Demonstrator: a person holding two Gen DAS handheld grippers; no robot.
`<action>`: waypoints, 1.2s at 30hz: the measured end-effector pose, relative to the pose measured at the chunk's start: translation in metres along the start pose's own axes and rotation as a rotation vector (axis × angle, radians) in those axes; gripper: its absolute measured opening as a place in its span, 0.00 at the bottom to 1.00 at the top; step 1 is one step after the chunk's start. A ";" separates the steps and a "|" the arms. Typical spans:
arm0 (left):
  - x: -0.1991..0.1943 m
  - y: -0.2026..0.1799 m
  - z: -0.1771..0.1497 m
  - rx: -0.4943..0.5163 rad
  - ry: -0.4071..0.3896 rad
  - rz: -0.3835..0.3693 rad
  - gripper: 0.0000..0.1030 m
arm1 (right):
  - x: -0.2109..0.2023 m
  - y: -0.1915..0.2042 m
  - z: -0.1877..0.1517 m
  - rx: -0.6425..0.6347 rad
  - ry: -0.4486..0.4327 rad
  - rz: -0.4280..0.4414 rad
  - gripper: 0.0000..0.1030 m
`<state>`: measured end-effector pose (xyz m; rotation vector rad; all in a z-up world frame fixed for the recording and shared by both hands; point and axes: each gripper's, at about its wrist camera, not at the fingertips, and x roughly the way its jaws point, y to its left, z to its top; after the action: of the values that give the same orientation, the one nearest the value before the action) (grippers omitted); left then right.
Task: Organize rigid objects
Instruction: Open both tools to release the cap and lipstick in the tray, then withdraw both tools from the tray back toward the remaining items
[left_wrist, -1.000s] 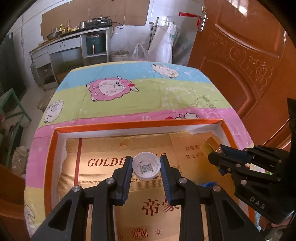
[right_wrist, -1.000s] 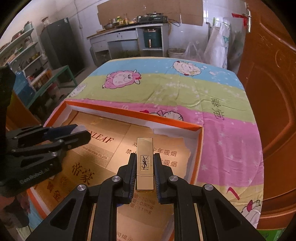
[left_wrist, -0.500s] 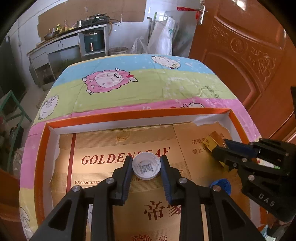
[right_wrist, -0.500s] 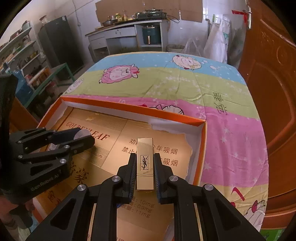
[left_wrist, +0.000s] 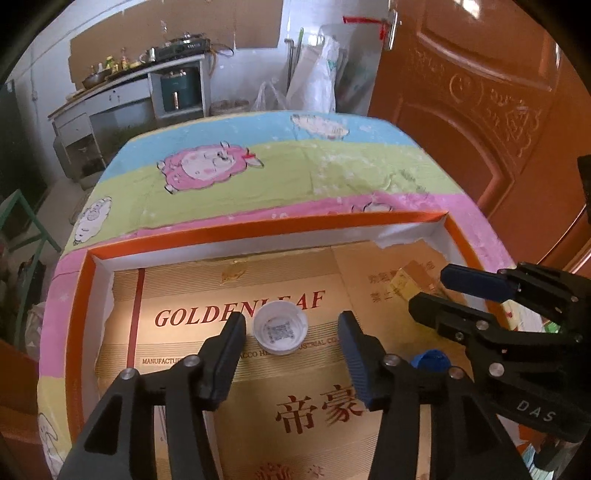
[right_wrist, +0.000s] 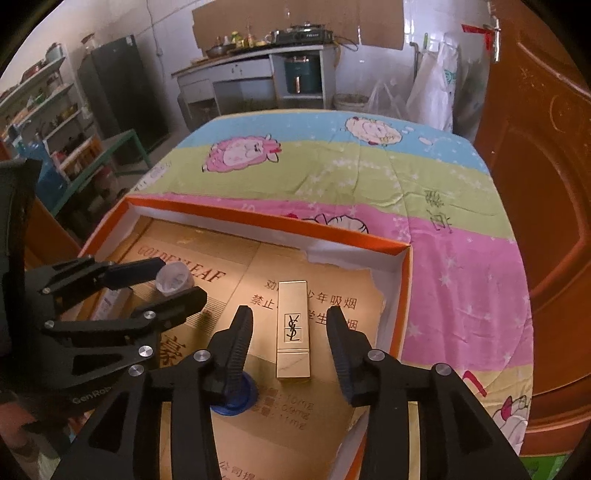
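Observation:
A white bottle cap (left_wrist: 280, 332) lies on the cardboard floor of an orange-rimmed box (left_wrist: 258, 230). My left gripper (left_wrist: 291, 332) is open, its fingers either side of the cap and apart from it. A gold lipstick case (right_wrist: 293, 328) with a YSL mark lies flat in the box's right part. My right gripper (right_wrist: 290, 332) is open around it without touching. The right gripper (left_wrist: 439, 291) and the lipstick (left_wrist: 410, 277) also show in the left wrist view, the left gripper (right_wrist: 177, 280) and cap (right_wrist: 173, 281) in the right wrist view.
A blue cap (right_wrist: 234, 397) lies in the box under my right gripper's left finger; it also shows in the left wrist view (left_wrist: 430, 360). The box sits on a sheep-print cloth (right_wrist: 332, 173) over a table. A wooden door (right_wrist: 543, 184) stands at the right.
Both grippers have opened. The white cap and the gold lipstick case, held before, now lie loose on the box floor between the fingers.

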<state>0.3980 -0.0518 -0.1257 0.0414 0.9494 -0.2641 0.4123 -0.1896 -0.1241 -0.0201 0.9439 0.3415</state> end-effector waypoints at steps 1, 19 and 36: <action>-0.006 -0.002 -0.001 0.005 -0.020 -0.001 0.50 | -0.005 0.001 0.000 0.002 -0.018 -0.003 0.41; -0.095 0.006 -0.037 0.025 -0.136 0.012 0.50 | -0.103 0.012 -0.024 0.034 -0.153 -0.005 0.46; -0.164 0.003 -0.084 0.018 -0.209 0.030 0.50 | -0.148 0.052 -0.057 -0.002 -0.169 -0.012 0.46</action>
<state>0.2413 -0.0029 -0.0424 0.0440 0.7382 -0.2442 0.2723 -0.1913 -0.0333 0.0016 0.7756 0.3278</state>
